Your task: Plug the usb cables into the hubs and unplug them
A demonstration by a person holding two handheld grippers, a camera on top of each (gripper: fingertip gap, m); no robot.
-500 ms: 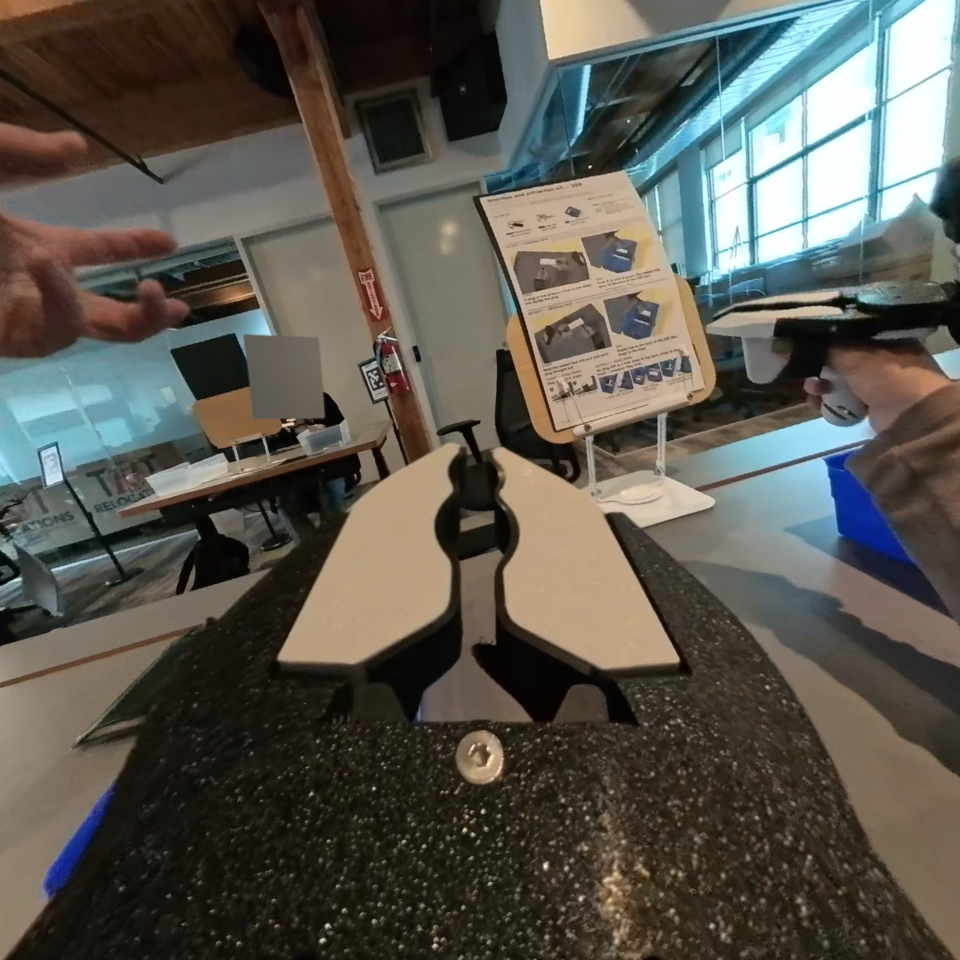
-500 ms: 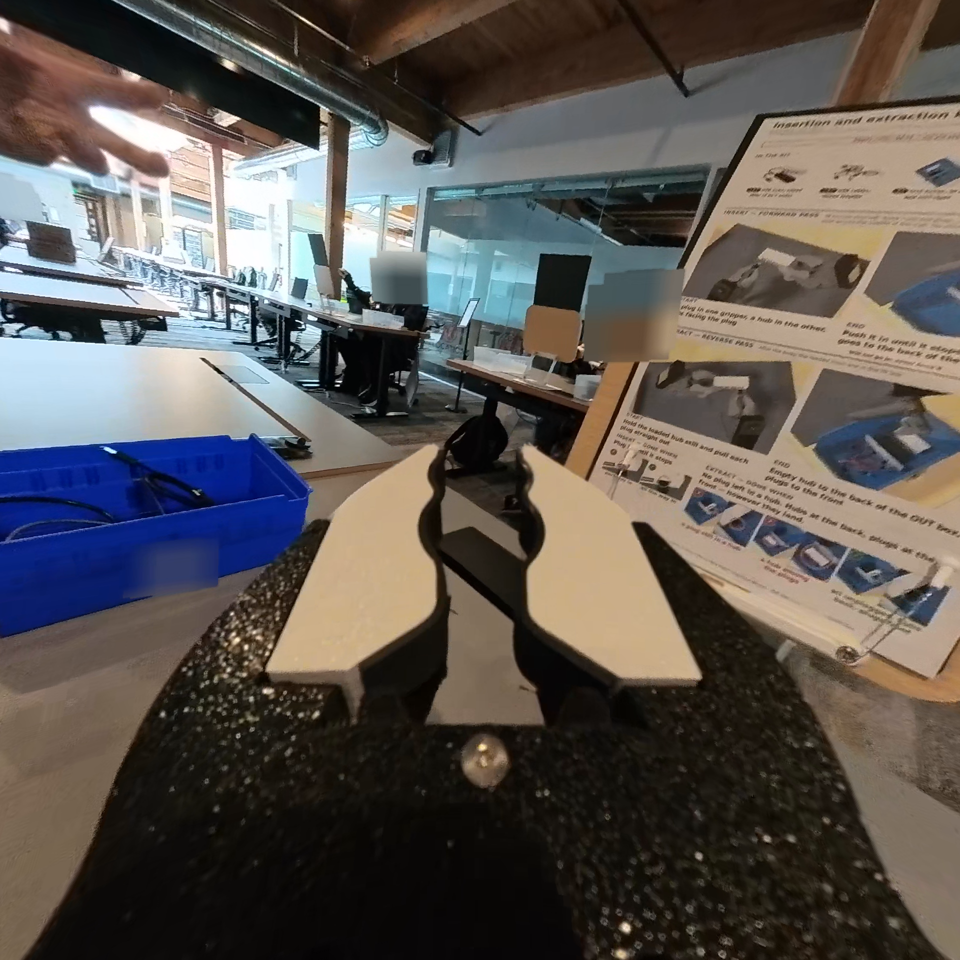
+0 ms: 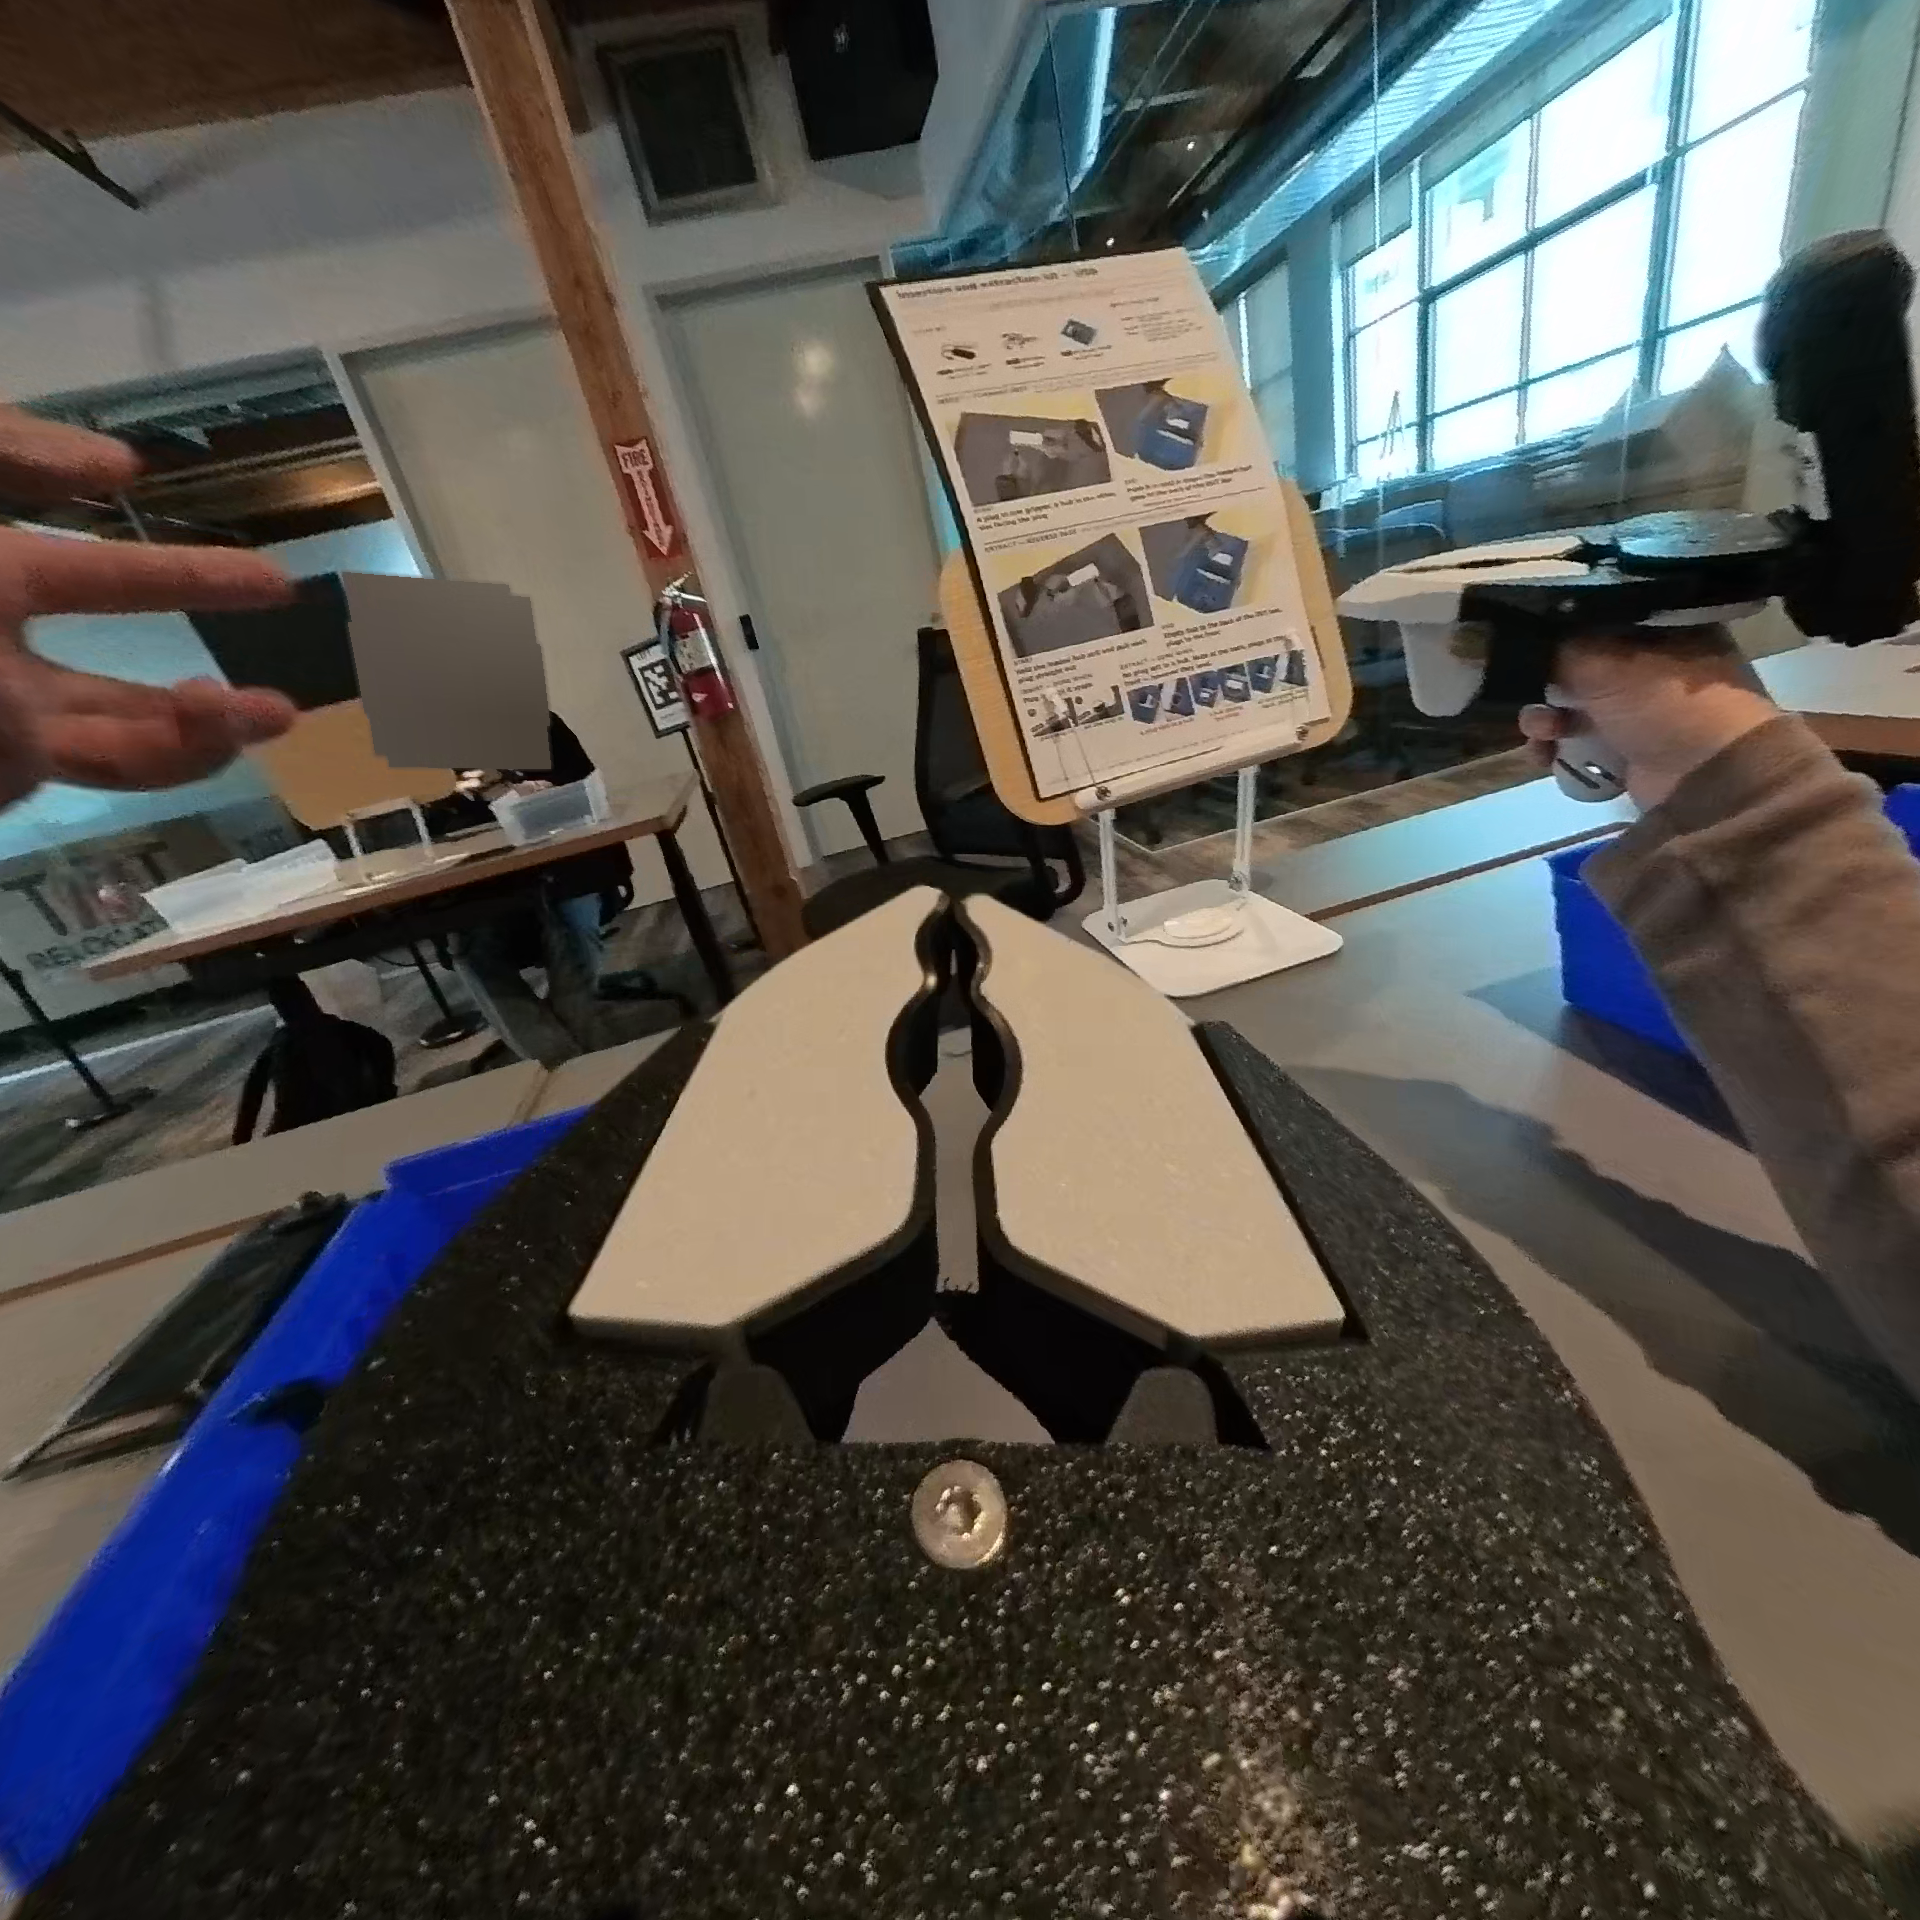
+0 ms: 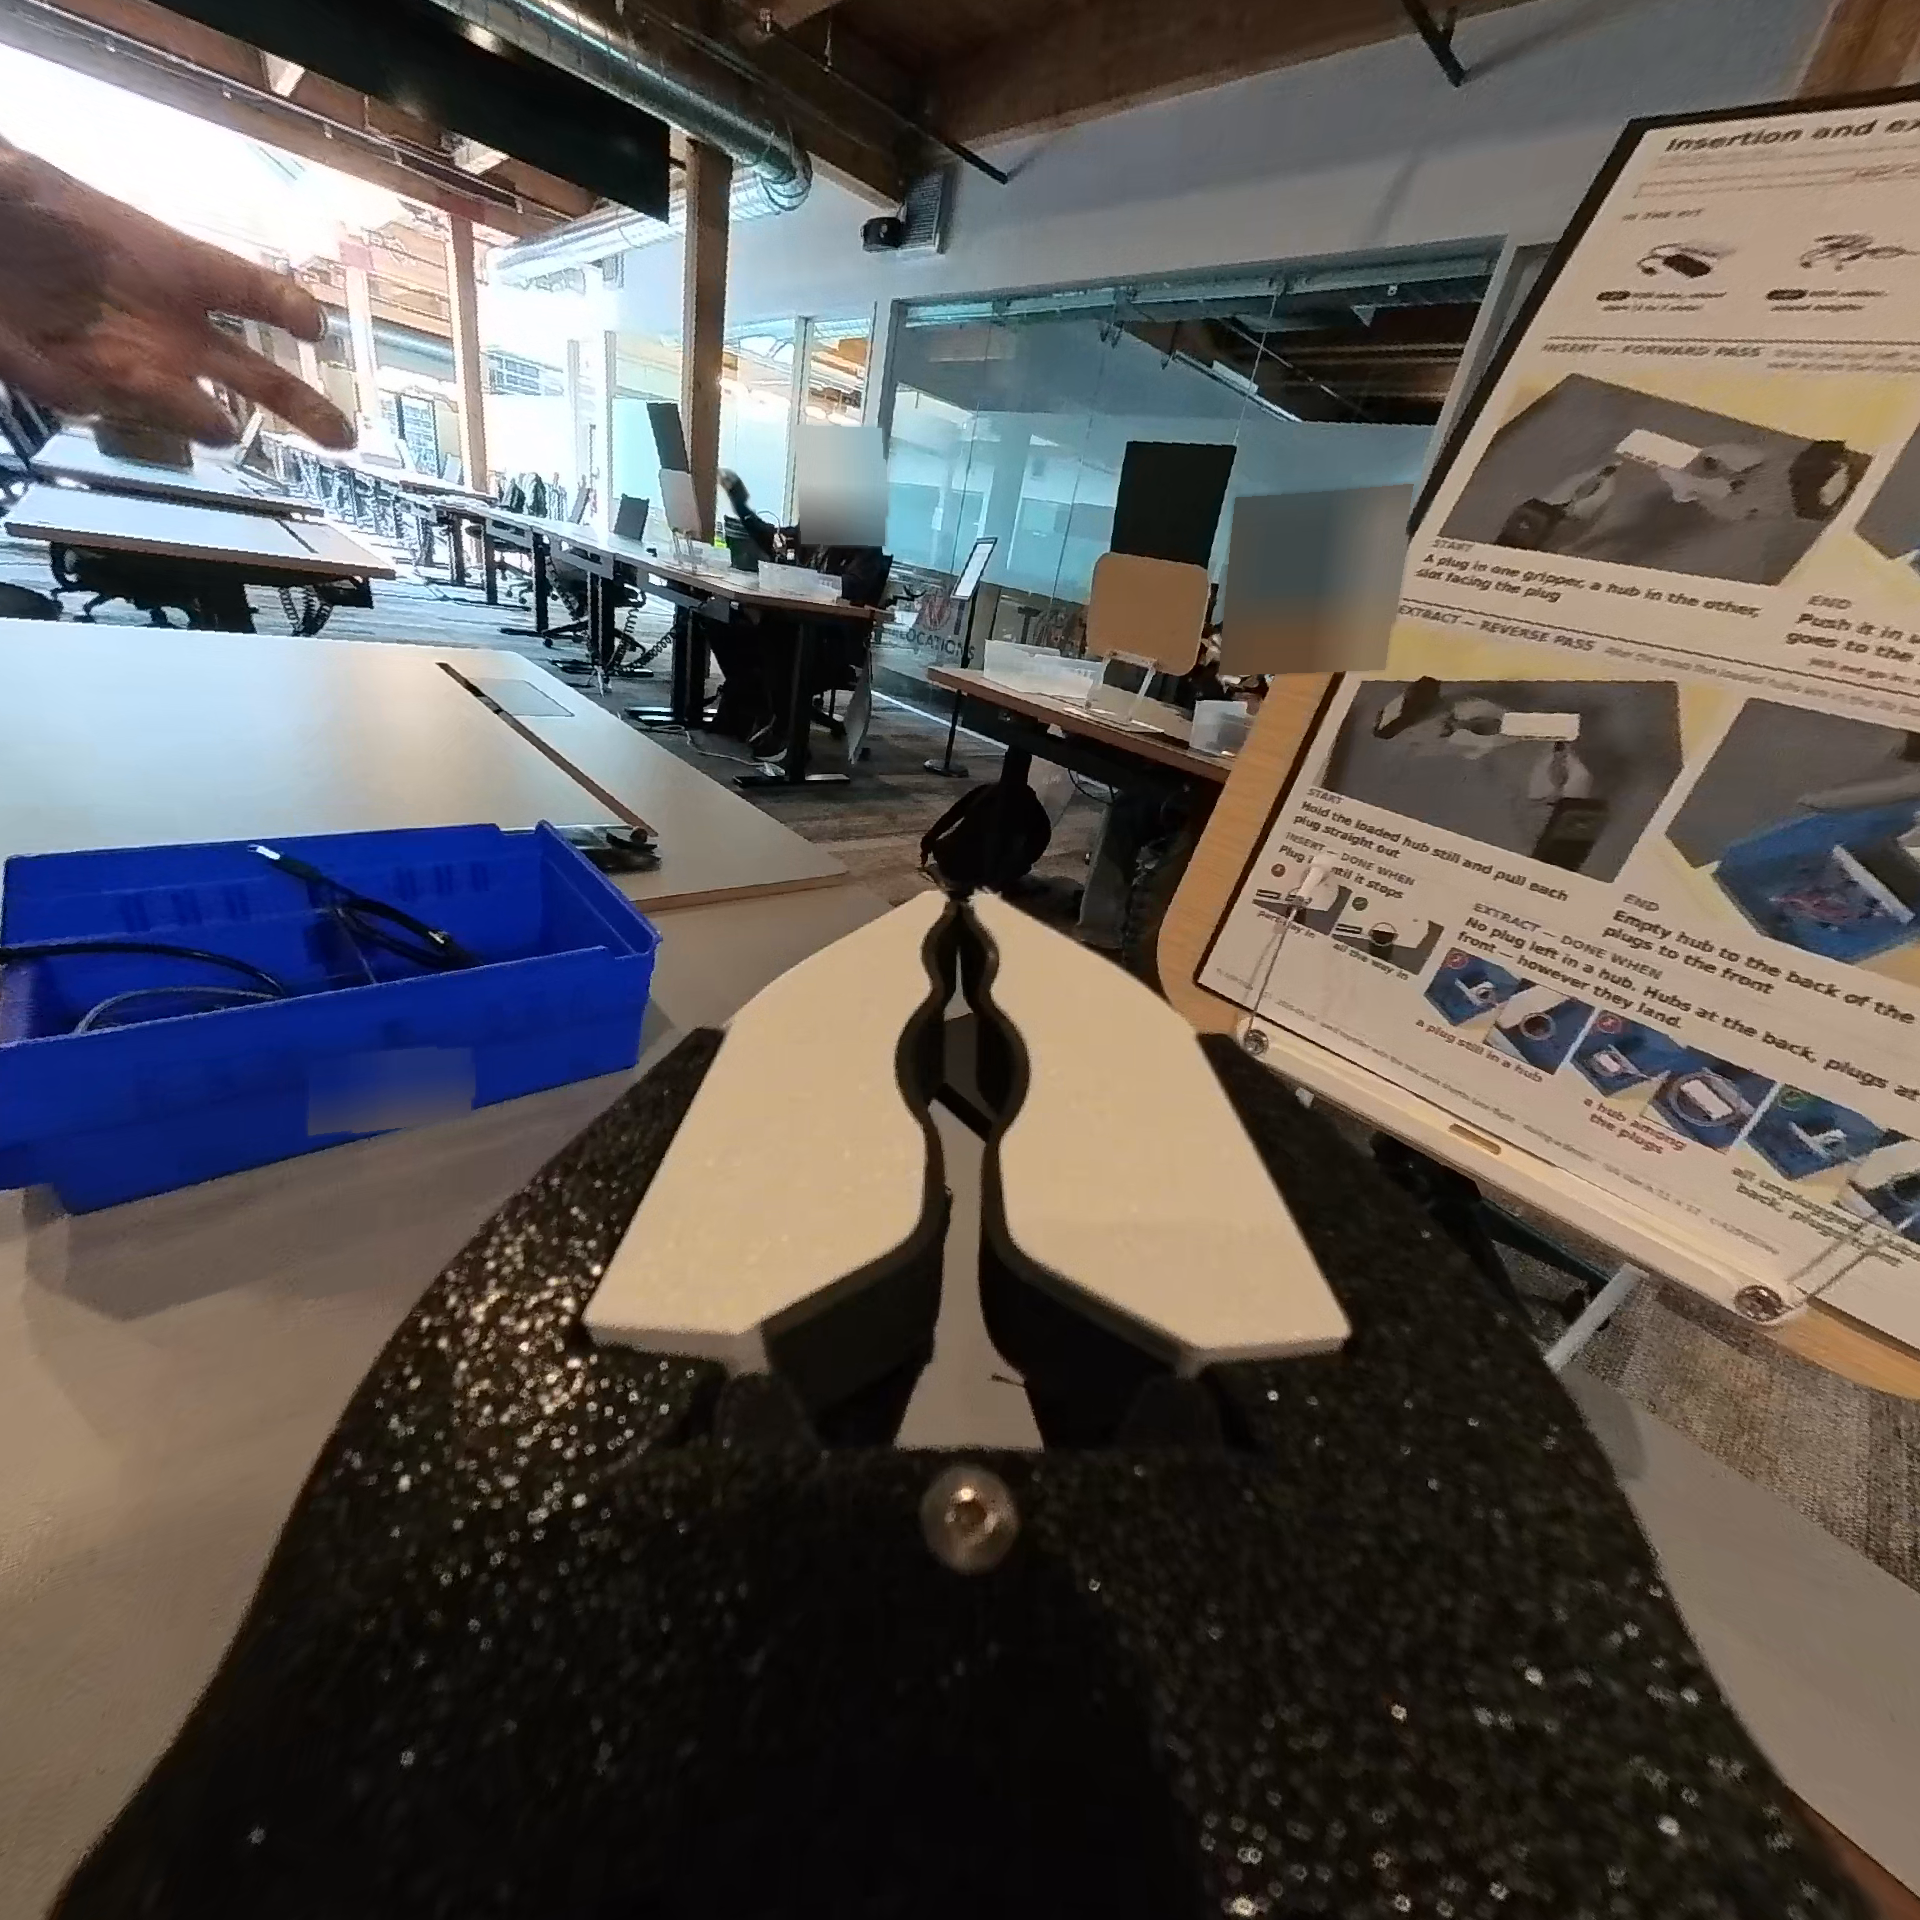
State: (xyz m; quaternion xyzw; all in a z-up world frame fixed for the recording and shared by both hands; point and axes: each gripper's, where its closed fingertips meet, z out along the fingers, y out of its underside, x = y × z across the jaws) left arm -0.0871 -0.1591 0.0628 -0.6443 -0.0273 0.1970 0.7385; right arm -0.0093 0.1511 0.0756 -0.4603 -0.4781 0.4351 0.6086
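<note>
Both claws are closed on nothing: the left claw (image 3: 954,914) has its tips touching, and so does the right claw (image 4: 961,909), both held up above the desk (image 4: 260,1351). No plugging has begun, by the look of it. The cables (image 4: 343,914) lie in a blue bin (image 4: 416,997) to the left of the right claw and below it; no hub shows clearly. An instruction board (image 3: 1101,520) stands ahead of the left claw. A bare hand (image 3: 94,613) hovers up to the left. Next, each claw should open and dip toward the bin.
</note>
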